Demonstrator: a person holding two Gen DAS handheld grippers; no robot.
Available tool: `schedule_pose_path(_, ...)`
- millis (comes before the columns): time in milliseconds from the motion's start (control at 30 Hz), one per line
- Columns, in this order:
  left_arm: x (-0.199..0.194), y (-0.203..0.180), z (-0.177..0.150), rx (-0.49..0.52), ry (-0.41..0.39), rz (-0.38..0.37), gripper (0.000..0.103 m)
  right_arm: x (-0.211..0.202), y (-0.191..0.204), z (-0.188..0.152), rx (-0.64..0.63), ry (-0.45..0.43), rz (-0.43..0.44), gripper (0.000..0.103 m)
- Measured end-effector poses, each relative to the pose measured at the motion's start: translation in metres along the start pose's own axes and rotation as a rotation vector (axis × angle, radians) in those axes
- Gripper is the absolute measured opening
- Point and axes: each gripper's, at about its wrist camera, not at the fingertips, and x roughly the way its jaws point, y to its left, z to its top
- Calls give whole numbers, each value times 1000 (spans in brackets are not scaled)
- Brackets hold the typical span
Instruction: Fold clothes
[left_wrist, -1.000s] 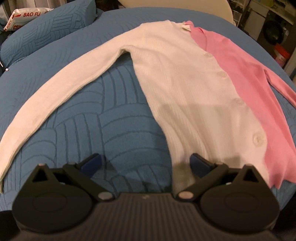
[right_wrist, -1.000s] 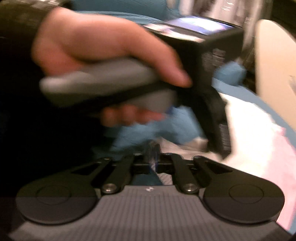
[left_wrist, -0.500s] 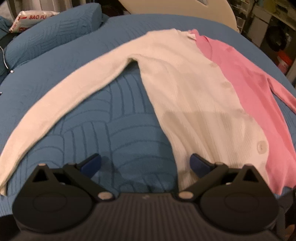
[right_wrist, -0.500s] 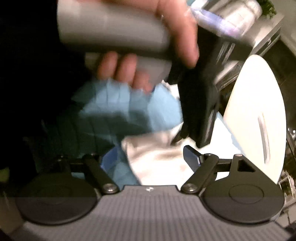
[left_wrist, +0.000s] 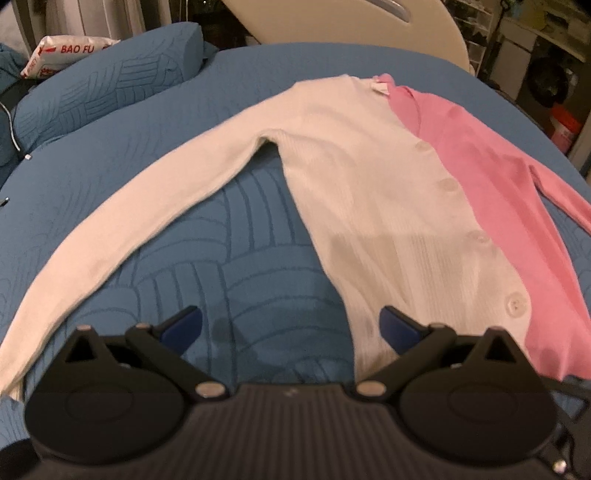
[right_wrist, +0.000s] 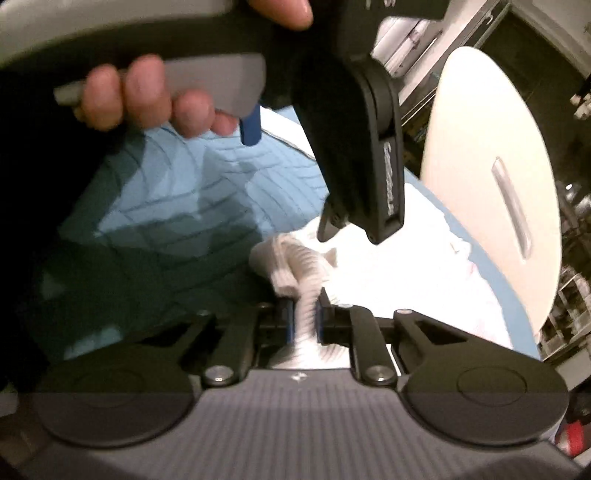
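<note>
Cardigan laid out flat on the blue bedspread, white half on the near side, pink half beyond the button line, white sleeve stretched out long toward the left. Right gripper has its fingers pinched tight on a bunched ridge of the white knit at the hem corner, fabric rucked up just ahead of the pads. Left gripper hovers low over the hem with fingers spread wide, one blue pad over bare bedspread, the other over the white panel, gripping nothing. From the right wrist view the left gripper's body and the hand on its handle hang directly above the pinch point, so the two tools are crowded. Best play, by my reckoning: the left closes on the hem a little apart from the right's hold, taking both layers rather than a single thread-thin edge, then both lift together and level so the knit carries over evenly. Ribbed knit stretches, so a gentle, even pull should keep the fold line straight.
</note>
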Motion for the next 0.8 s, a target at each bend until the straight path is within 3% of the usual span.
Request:
schedule_pose_path(133, -6, -24, 28, 47, -25, 20, 103, -19, 12, 6, -9, -46, 85, 14)
schedule_pose_path(200, -2, -38, 37, 71, -45, 33, 103, -22, 14, 5, -15, -48, 83, 16)
schedule_pose_path(333, 26, -62, 19, 200, -90, 108, 103, -29, 5, 3, 3, -23, 50, 29)
schedule_pose_path(400, 34, -66, 7, 250, -107, 125, 103, -39, -6, 3, 24, -23, 8, 43)
schedule_pose_path(467, 32, -59, 12, 222, -70, 82, 103, -44, -13, 1, 36, -23, -58, 78)
schedule_pose_path(500, 33, -55, 14, 202, -52, 63, 103, -43, -17, -1, 40, -17, -90, 82)
schedule_pose_path(533, 35, -52, 16, 182, -35, 47, 103, -42, -20, -4, 44, -12, -121, 83)
schedule_pose_path(600, 35, -47, 19, 167, -13, 23, 103, -1, -26, 13, 14, 48, -75, 83)
schedule_pose_path(700, 31, -45, 16, 190, -6, 2, 103, 26, -3, 2, -96, 9, -81, 83)
schedule_pose_path(800, 19, -45, 15, 208, -71, -4, 102, 36, 3, 9, -123, 4, -90, 79)
